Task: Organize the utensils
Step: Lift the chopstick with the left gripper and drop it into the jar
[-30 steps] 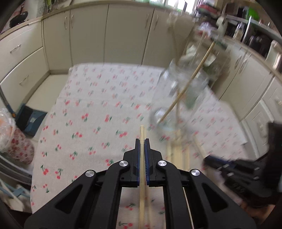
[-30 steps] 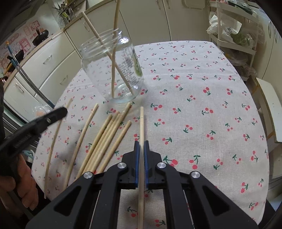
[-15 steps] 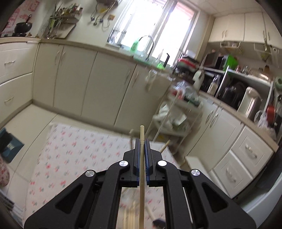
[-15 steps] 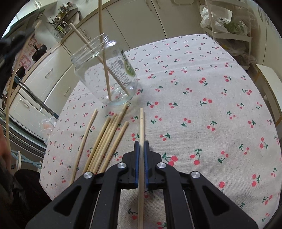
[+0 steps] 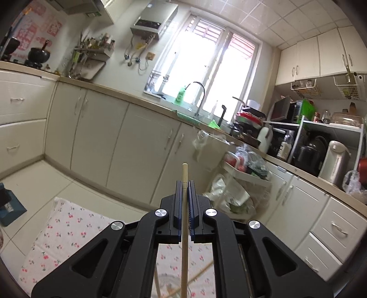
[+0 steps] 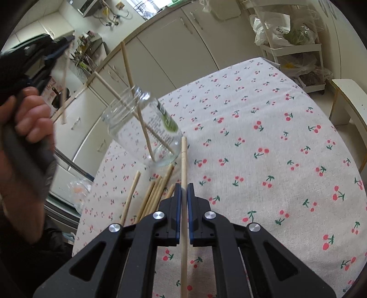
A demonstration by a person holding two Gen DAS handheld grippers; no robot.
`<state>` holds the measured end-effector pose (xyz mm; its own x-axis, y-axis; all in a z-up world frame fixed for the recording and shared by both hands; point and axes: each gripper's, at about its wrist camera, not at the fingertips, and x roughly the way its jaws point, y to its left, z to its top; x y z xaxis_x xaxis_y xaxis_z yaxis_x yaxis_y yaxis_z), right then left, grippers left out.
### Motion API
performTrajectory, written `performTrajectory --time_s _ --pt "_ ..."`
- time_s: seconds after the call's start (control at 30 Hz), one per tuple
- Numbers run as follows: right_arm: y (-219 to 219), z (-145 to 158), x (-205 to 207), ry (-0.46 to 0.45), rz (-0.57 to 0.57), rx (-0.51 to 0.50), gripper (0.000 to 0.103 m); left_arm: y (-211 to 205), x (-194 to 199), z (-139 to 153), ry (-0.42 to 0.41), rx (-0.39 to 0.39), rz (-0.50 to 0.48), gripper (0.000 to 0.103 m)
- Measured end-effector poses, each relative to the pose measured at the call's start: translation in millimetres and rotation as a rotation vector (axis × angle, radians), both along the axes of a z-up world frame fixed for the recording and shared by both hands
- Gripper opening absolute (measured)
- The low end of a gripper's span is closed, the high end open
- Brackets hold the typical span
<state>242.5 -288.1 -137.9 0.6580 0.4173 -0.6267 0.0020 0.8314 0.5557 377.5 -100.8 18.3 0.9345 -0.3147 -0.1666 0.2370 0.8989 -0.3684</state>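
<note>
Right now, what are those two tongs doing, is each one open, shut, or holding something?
Left tongs: shut on a wooden chopstick.
Right tongs: shut on another wooden chopstick, near the glass jar.

A home kitchen; cream base cabinets [image 5: 128,139] run along two walls under a counter with a sink tap [image 5: 199,96] below a bright window [image 5: 206,59]; a wall-mounted water heater [image 5: 154,20], a crowded utensil shelf [image 5: 91,49], an electric kettle pot [image 5: 333,162] and a cherry-print tablecloth [image 6: 263,146] over the table say as much.
</note>
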Motion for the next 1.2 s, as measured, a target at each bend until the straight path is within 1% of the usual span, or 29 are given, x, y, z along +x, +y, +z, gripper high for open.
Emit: performTrajectory --time_s 0.17,0.33,0.43,0.53,0.7,0.8,1.03,1.2 --pt "-5 -3 2 0.007 -0.015 0.029 0.006 -1 13 -12 -0.040 -0.008 0.074 0.005" --pt "-6 -4 2 0.004 -0.024 0.042 0.006 3 23 -12 -0.085 -0.022 0.140 0.005" --pt "-9 10 -1 -0.059 -0.048 0.026 0.006 -2 23 -17 -0.091 0.007 0.142 0.005" --pt "-13 31 -4 -0.156 -0.075 0.039 0.006 -10 19 -27 -0.086 0.035 0.135 0.005" --pt "-18 70 -4 -0.314 -0.118 0.051 0.006 -20 15 -35 -0.087 0.053 0.126 0.005" --pt "-21 88 -1 -0.370 -0.134 0.056 0.006 -19 14 -39 -0.073 0.054 0.117 0.005" --pt "-28 115 5 -0.449 -0.162 0.096 0.006 -9 6 -44 -0.046 0.065 0.088 0.005" --pt "-23 133 10 -0.513 -0.177 0.125 0.006 12 -2 -38 -0.024 0.034 0.098 0.005"
